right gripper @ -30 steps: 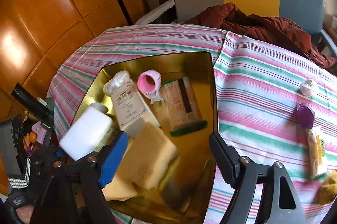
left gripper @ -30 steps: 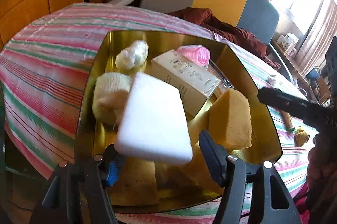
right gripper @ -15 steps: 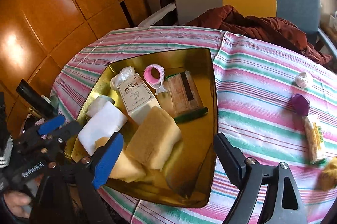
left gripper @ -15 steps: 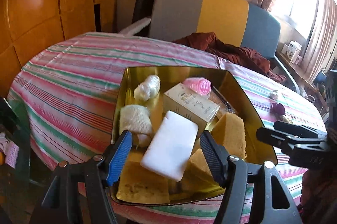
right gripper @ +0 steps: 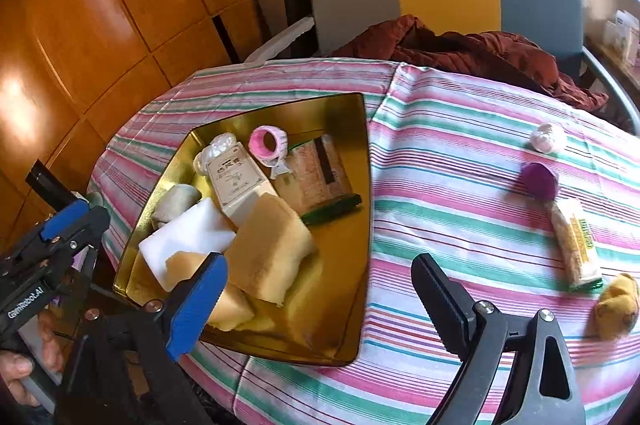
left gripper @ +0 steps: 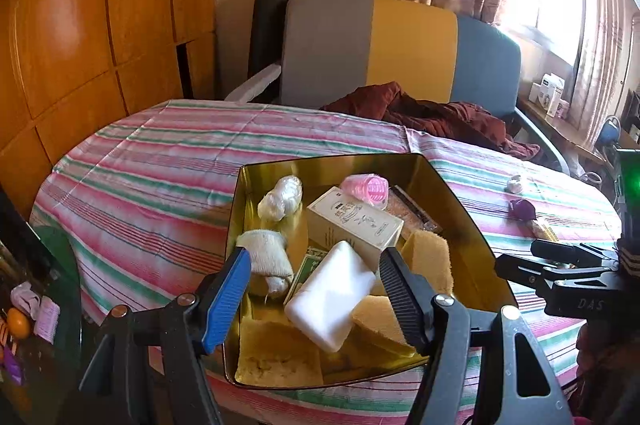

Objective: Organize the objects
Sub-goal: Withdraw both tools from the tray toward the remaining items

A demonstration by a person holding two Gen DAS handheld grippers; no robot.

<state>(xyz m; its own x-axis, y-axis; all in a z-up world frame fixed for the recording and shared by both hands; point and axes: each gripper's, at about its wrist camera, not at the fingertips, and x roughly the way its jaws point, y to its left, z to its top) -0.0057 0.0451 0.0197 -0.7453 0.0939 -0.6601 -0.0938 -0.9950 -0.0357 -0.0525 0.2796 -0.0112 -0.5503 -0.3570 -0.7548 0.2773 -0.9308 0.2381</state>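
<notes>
A gold tray (left gripper: pixel 460 209) (right gripper: pixel 366 185) on the striped tablecloth holds a white foam block (left gripper: pixel 328 299) (right gripper: pixel 188 241), yellow sponges (right gripper: pixel 268 249), a cream box (left gripper: pixel 354 223), a pink roller (right gripper: pixel 268 143), a rolled white cloth (left gripper: pixel 266 253) and a flat packet (right gripper: pixel 320 177). My left gripper (left gripper: pixel 316 265) hangs open above the tray's near end, and the white block lies free below it. My right gripper (right gripper: pixel 318 265) is over the tray's near right corner. Its jaws are opening, with nothing between them. Each gripper shows at the edge of the other's view.
Loose on the cloth right of the tray lie a small white ball (right gripper: pixel 548 138), a purple piece (right gripper: pixel 540 181), a wrapped snack bar (right gripper: pixel 576 245) and a yellow plush toy (right gripper: pixel 616 305). A chair with a dark red garment (right gripper: pixel 460 53) stands behind the table.
The white block, close between my left fingers a second ago, now rests down in the tray. My left gripper has lifted and drawn back. My right jaws have spread wider and shifted right.
</notes>
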